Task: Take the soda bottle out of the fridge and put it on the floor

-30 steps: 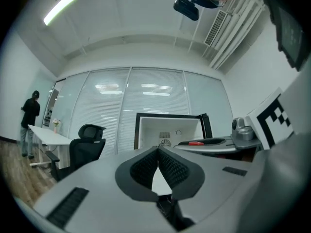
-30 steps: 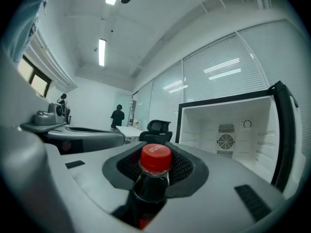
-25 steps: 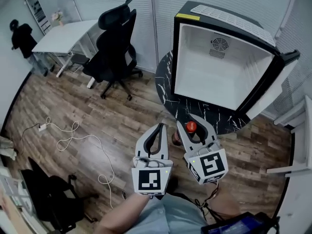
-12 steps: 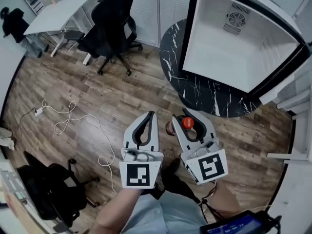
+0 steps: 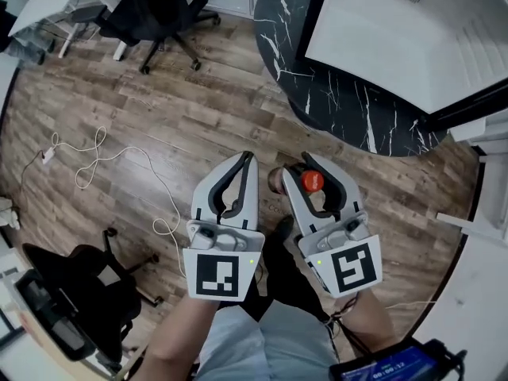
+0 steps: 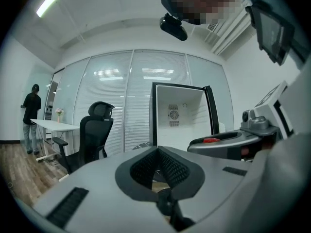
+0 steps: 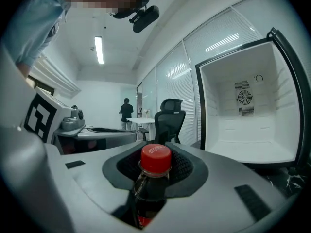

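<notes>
gripping soda bottle (image 5: 311, 181), body hidden: right tongs (image 5: 312, 163)

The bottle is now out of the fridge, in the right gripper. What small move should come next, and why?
Probably lower the right gripper straight down toward the wooden floor. Its jaws are closed on the neck of the soda bottle, under the red cap, and the bottle hangs above the planks, already outside the open fridge.
</notes>
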